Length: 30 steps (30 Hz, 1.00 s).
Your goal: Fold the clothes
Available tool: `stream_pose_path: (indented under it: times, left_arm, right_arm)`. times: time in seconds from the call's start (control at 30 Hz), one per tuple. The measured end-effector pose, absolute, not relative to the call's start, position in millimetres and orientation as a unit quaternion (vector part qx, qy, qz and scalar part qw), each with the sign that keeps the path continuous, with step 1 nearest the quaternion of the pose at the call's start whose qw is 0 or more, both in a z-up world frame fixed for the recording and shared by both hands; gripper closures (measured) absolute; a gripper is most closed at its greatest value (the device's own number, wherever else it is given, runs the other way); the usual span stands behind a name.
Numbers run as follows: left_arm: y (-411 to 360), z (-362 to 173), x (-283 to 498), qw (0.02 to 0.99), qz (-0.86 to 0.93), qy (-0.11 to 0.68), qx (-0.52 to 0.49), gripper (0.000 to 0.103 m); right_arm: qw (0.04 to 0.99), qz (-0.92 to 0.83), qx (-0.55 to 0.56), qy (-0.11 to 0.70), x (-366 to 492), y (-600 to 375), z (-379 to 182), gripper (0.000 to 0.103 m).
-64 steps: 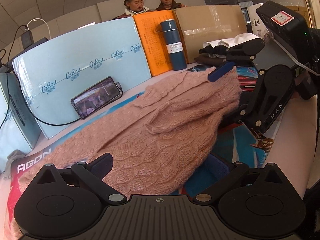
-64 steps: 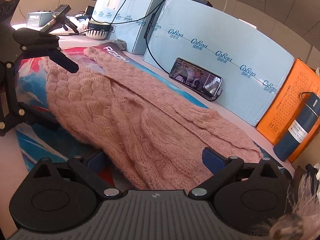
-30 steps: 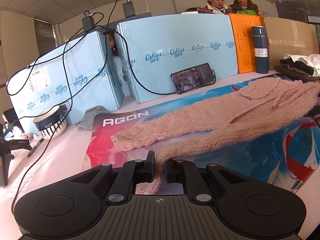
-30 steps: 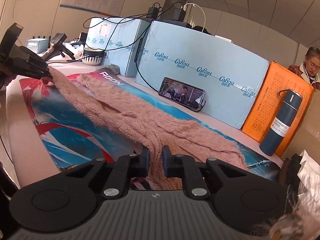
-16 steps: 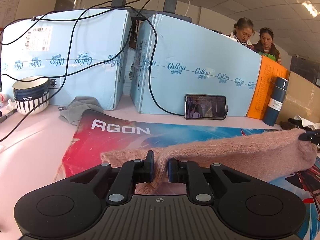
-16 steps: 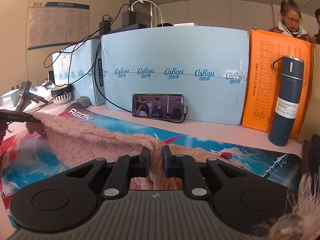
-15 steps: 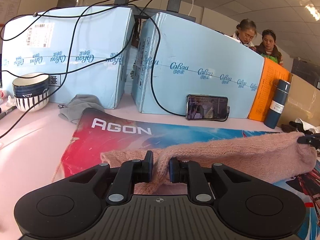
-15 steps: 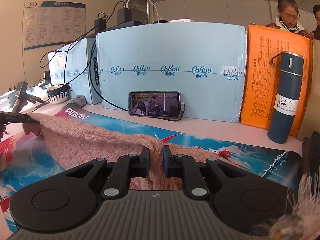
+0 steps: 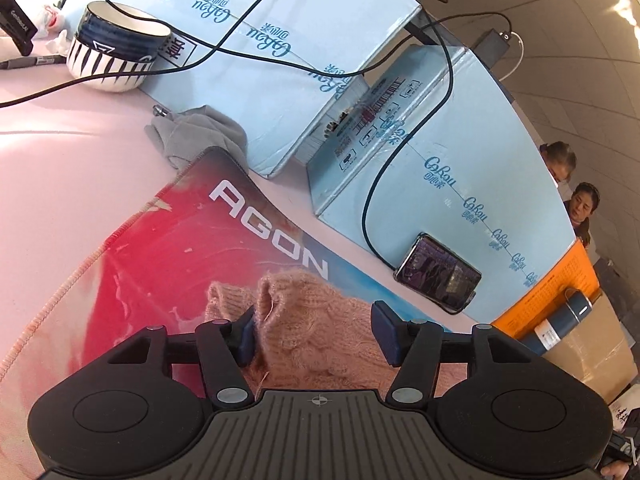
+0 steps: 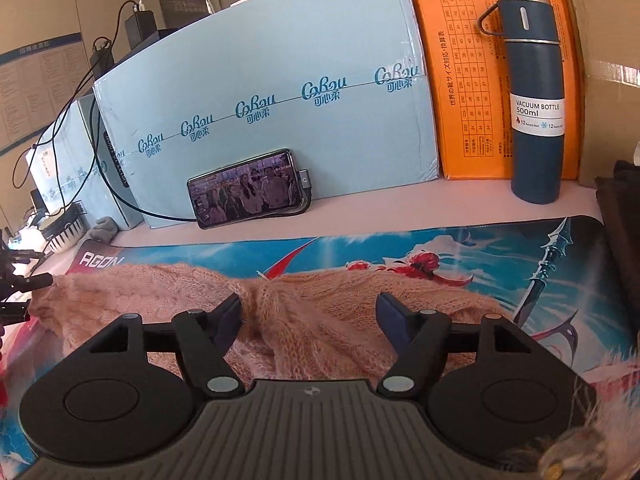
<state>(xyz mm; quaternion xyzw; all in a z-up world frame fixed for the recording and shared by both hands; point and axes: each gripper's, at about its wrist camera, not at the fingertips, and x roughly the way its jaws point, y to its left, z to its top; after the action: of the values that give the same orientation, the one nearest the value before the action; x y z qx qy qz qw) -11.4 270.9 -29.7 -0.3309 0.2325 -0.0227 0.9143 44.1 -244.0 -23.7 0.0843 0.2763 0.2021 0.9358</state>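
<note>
The pink knitted sweater (image 10: pixel 304 312) is lying bunched on the AGON desk mat (image 9: pixel 168 248) on the counter (image 9: pixel 60 152). The left hand-held gripper (image 9: pixel 316 334) and the right hand-held gripper (image 10: pixel 310 320) are both standing spread wide over the knit, grasping nothing.

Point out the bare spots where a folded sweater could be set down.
Free: mat between pink sweater and vacuum bottle; red mat corner by the AGON logo; pink table left of it. Crowded: back edge with phone, boxes, bowl.
</note>
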Motion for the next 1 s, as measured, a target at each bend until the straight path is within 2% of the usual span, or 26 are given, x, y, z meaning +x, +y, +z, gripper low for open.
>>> stream_pose_path:
  times: [0.1,0.17,0.27,0.3,0.33,0.4,0.43,0.47,0.53,0.63,0.87,1.0]
  left_arm:
    - [271,-31,-11,0.915,-0.022,0.230,-0.332,0.046]
    - [269,-30,-12,0.919,-0.019,0.227,-0.323,0.047]
    - [264,-28,-12,0.926,-0.014,0.226,-0.301,0.053]
    - [263,-27,-12,0.928,-0.016,0.224,-0.296,0.064]
    - [263,-26,-12,0.930,-0.018,0.221,-0.291,0.070]
    - [262,-24,-15,0.935,-0.022,0.212,-0.285,0.092]
    - [261,-22,-17,0.937,-0.024,0.207,-0.280,0.096]
    - [259,-20,-19,0.940,-0.026,0.202,-0.275,0.097]
    - [256,-16,-23,0.945,-0.029,0.190,-0.264,0.098]
    - [253,-4,-34,0.950,-0.038,0.165,-0.262,0.098]
    - [257,26,-67,0.957,-0.047,0.098,-0.268,0.098]
    - [262,21,-60,0.958,-0.011,0.127,-0.257,0.098]
  right_arm:
    - [0.935,0.211,0.090,0.270,33,-254,-23,0.024]
    - [0.937,0.211,0.079,0.268,25,-258,-24,0.024]
    - [0.938,0.213,0.061,0.267,13,-260,-26,0.024]
    - [0.938,0.214,0.056,0.267,9,-261,-26,0.024]
    - [0.938,0.214,0.052,0.267,5,-261,-27,0.025]
    - [0.938,0.209,0.053,0.270,2,-262,-29,0.029]
    - [0.939,0.207,0.054,0.269,0,-263,-30,0.038]
    - [0.940,0.204,0.053,0.268,-2,-263,-31,0.043]
    - [0.942,0.199,0.041,0.267,-4,-261,-34,0.069]
    - [0.945,0.195,0.014,0.263,-6,-256,-35,0.085]
    - [0.954,0.204,-0.002,0.222,-6,-264,-20,0.090]
    - [0.941,0.230,0.009,0.250,26,-269,-15,0.090]
